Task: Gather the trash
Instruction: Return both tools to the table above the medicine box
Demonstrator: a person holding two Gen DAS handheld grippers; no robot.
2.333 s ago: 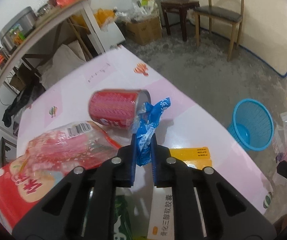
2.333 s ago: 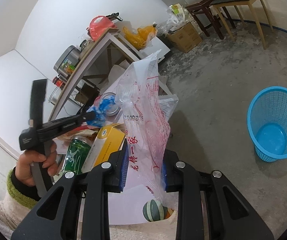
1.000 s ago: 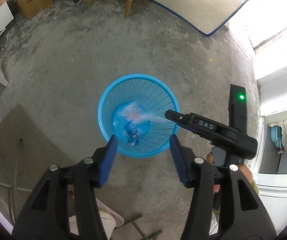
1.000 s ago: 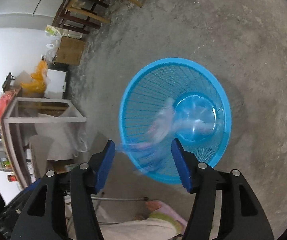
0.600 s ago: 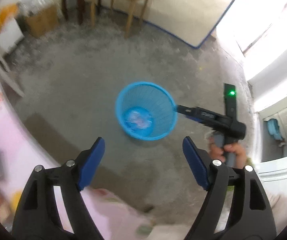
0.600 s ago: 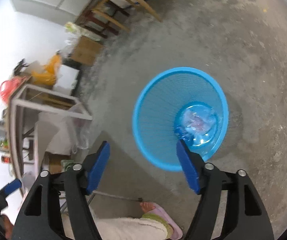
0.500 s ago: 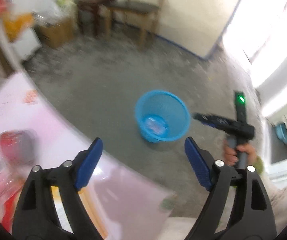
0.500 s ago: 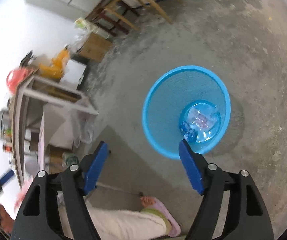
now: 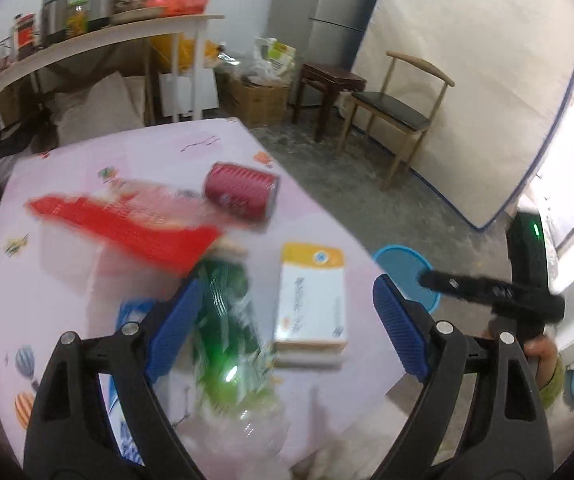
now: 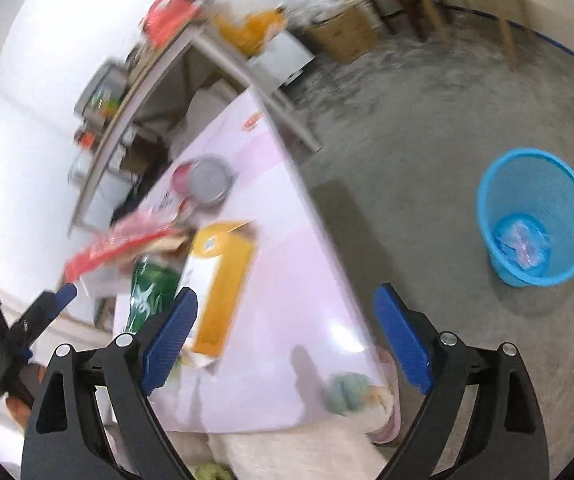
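Grippers (image 9: pixel 283 328) (image 10: pixel 285 330) open above table (image 9: pixel 67 300)

The left tool (image 9: pixel 283 320) hangs wide open and empty above the pink table (image 9: pixel 67 184), over a green bottle (image 9: pixel 227 332), a yellow box (image 9: pixel 311 292), a red can (image 9: pixel 241 192) and a red wrapper (image 9: pixel 127 228).
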